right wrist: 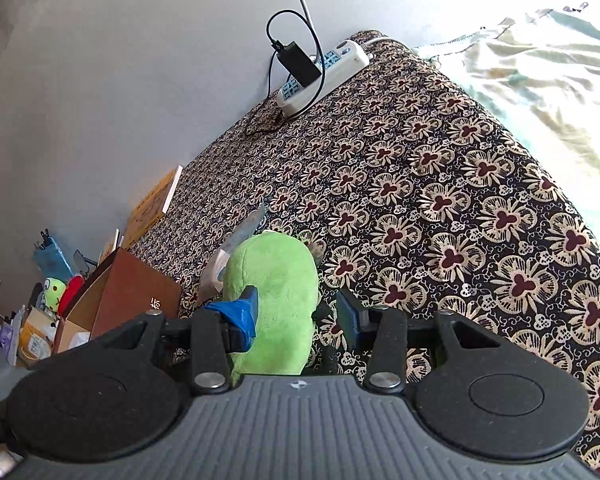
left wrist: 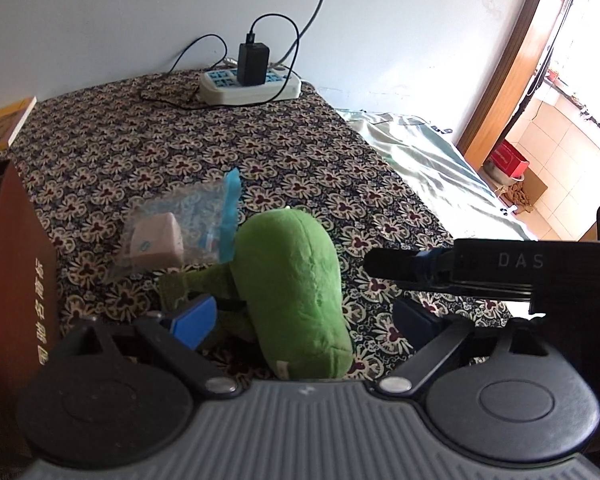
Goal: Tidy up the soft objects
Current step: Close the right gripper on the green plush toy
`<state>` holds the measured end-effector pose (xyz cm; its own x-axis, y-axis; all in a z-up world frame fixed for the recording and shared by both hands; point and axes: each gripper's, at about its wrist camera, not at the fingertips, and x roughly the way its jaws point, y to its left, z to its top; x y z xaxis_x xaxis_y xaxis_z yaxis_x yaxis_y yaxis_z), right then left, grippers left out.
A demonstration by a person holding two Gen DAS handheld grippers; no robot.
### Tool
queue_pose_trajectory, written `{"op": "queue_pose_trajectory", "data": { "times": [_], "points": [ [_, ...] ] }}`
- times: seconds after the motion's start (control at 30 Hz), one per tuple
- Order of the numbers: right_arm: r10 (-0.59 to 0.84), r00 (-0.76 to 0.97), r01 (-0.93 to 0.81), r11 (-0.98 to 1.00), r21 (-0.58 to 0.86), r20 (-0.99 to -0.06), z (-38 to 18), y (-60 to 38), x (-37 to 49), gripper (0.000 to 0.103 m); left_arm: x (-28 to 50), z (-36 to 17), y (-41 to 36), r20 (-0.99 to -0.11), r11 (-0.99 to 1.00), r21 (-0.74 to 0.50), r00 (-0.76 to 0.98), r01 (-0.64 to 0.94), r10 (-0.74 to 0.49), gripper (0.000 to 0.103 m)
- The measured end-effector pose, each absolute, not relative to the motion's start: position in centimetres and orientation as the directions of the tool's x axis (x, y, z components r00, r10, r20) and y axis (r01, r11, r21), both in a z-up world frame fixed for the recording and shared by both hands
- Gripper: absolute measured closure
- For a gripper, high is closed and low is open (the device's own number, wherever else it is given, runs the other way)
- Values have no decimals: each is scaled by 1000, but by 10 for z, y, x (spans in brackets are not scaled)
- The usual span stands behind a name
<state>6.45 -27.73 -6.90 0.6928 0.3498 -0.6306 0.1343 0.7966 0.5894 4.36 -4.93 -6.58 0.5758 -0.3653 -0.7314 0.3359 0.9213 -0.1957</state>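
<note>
Early going: green plush (left wrist: 290, 292) lying on the patterned bed cover (left wrist: 180, 148), not yet stowed; brown box (right wrist: 136, 300) waiting to its left. Long axis running away toward the wall, rounded end far. Right tool (right wrist: 296, 316) spread around plush, pinching nothing. Left tool (left wrist: 300, 316) spread too, straddling it.
</note>
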Motion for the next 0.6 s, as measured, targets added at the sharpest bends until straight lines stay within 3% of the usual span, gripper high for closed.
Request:
{"op": "queue_pose_trajectory", "data": {
  "times": [0.6],
  "points": [
    [527, 588, 88, 712, 696, -613, -98, -284, 111, 70, 82, -95, -75, -772, 931, -148, 549, 334, -319, 10]
  ]
}}
